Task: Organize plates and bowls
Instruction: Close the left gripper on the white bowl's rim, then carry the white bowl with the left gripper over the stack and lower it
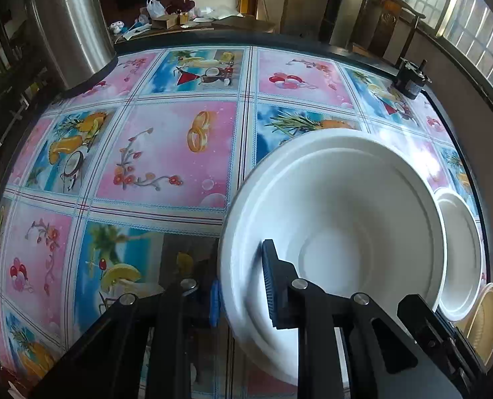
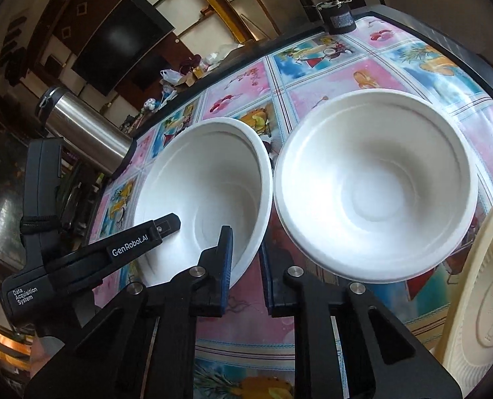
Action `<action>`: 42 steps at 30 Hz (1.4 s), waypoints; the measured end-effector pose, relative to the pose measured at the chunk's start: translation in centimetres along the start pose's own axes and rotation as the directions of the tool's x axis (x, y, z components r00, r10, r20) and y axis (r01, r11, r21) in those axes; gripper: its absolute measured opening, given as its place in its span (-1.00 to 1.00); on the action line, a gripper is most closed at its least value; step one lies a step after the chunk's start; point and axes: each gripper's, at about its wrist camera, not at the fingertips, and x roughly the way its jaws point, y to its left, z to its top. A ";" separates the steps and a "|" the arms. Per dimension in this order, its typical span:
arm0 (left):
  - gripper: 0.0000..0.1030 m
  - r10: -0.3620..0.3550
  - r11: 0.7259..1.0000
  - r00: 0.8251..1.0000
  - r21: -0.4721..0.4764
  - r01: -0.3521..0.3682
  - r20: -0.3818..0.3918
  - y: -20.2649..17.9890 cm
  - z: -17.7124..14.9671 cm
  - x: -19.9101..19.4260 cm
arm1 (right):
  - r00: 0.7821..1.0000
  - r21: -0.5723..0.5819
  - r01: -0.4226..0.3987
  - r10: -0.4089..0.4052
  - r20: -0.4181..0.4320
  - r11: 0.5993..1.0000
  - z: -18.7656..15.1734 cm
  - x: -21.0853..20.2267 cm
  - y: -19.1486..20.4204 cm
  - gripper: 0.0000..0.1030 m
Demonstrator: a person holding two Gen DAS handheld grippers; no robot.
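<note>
Left gripper (image 1: 238, 289): pinches the rim of the left bowl (image 1: 339, 219), one finger inside, one outside, ready for lifting.

Right gripper (image 2: 246, 262): jaws parted with a narrow gap, holding nothing, hovering between both bowls.

Right bowl (image 2: 376, 186): on the tablecloth (image 2: 329, 76), rim almost touching its neighbour; likely nesting target.

Cream plate (image 2: 479, 299): at the right edge, waiting.

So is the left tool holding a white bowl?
Yes, the left tool has its fingers on either side of the white bowl's rim, pinching it.
</note>
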 end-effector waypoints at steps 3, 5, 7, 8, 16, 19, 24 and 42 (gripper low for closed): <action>-0.63 0.002 1.000 1.000 -0.014 -0.002 0.024 0.6 -0.9 -1.6 | 1.000 -0.017 -0.007 0.007 -0.009 1.000 -0.6 -0.7 0.5 -0.71; -0.63 0.005 1.000 0.999 -0.014 -0.004 0.035 1.0 -1.8 -2.9 | 1.000 -0.033 -0.012 0.012 -0.008 0.999 -1.3 -1.5 1.1 -0.71; -0.63 -0.002 1.000 0.999 -0.016 0.003 0.036 1.4 -2.7 -4.0 | 1.000 -0.037 -0.016 0.016 -0.006 0.999 -2.0 -2.3 1.4 -0.71; -0.63 -0.005 1.000 0.999 -0.018 0.006 0.034 1.8 -3.3 -4.7 | 1.000 -0.043 -0.018 0.018 -0.009 0.999 -2.5 -2.9 1.8 -0.71; -0.64 0.000 0.999 0.996 -0.044 0.005 0.095 4.6 -8.6 -10.7 | 0.998 -0.072 -0.069 0.067 -0.018 0.995 -7.3 -6.8 4.3 -0.71; -0.63 0.006 0.998 0.994 -0.066 0.001 0.108 5.7 -10.8 -12.2 | 0.996 -0.082 -0.087 0.085 -0.026 0.993 -9.2 -8.0 5.2 -0.71; -0.64 0.019 0.993 0.992 -0.119 -0.004 0.127 8.0 -14.3 -14.1 | 0.995 -0.132 -0.094 0.089 -0.042 0.987 -12.5 -9.6 7.2 -0.71; -0.64 0.118 0.967 0.979 -0.243 -0.075 0.168 18.1 -20.9 -18.8 | 0.975 -0.288 -0.201 0.162 -0.154 0.936 -19.8 -9.5 16.4 -0.70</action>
